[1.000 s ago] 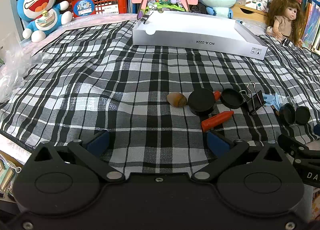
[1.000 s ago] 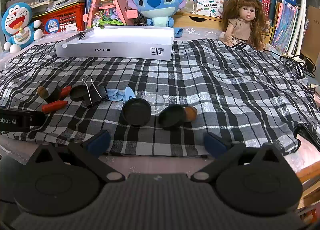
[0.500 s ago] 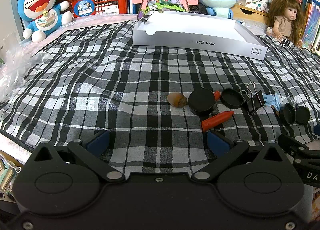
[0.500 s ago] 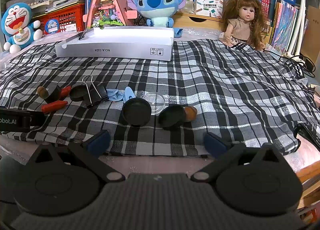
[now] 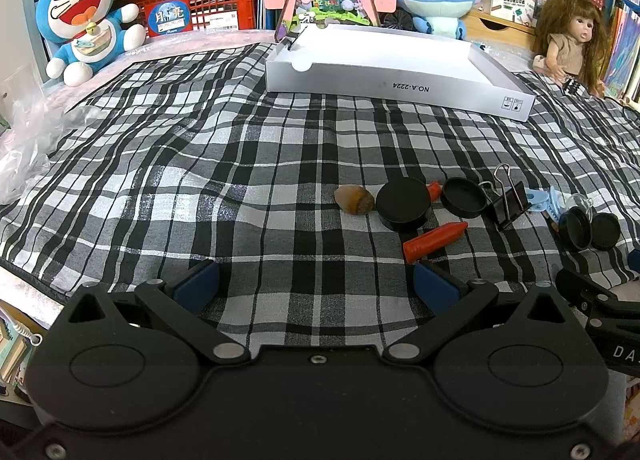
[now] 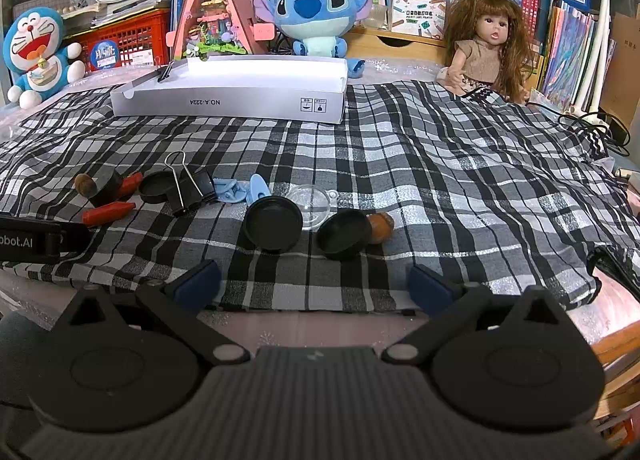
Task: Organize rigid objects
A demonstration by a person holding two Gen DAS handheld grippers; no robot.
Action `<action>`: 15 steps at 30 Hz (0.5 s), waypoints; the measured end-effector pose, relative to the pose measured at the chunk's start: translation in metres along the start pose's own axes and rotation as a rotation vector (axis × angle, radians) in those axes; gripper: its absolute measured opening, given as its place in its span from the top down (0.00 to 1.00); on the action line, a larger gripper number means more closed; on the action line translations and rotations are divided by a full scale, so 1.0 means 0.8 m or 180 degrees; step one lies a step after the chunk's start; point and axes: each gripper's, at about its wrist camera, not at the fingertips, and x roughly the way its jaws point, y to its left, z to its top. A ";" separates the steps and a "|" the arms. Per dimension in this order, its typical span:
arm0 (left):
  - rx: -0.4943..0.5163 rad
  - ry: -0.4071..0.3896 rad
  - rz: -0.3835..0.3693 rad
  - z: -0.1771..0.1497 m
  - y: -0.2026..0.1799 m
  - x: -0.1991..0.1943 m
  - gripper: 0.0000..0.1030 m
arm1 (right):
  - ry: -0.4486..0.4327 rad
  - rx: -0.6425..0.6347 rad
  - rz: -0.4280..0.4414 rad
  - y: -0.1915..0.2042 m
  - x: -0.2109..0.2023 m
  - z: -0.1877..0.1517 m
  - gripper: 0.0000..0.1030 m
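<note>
Small objects lie in a row on the plaid cloth: a brown nut (image 5: 354,199), a black round lid (image 5: 403,203), an orange crayon (image 5: 434,237), a black dish (image 5: 463,196) and a binder clip (image 5: 509,198). In the right wrist view I see a black dish (image 6: 273,222), a black lid (image 6: 344,233), a second nut (image 6: 380,227), a clear dome (image 6: 310,200) and a blue clip (image 6: 240,190). A white box (image 5: 396,64) stands at the back, also in the right wrist view (image 6: 236,90). My left gripper (image 5: 316,286) and right gripper (image 6: 312,284) are open and empty at the cloth's near edge.
Plush toys (image 5: 84,36), a doll (image 6: 486,48), a toy house (image 6: 216,16) and bookshelves line the back. A plastic bag (image 5: 24,148) lies at the left. Cables (image 6: 592,120) lie at the right. The cloth's front edge (image 6: 360,304) hangs just ahead of my right gripper.
</note>
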 end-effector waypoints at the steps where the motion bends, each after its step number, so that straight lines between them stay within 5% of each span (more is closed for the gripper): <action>1: -0.0002 -0.0010 -0.0001 0.000 0.000 0.000 0.00 | -0.0005 0.0004 0.0002 -0.001 0.000 0.000 0.00; 15: 0.0095 -0.0228 -0.0125 -0.008 0.010 -0.006 0.00 | -0.0157 0.0021 0.0054 -0.004 -0.004 -0.007 0.00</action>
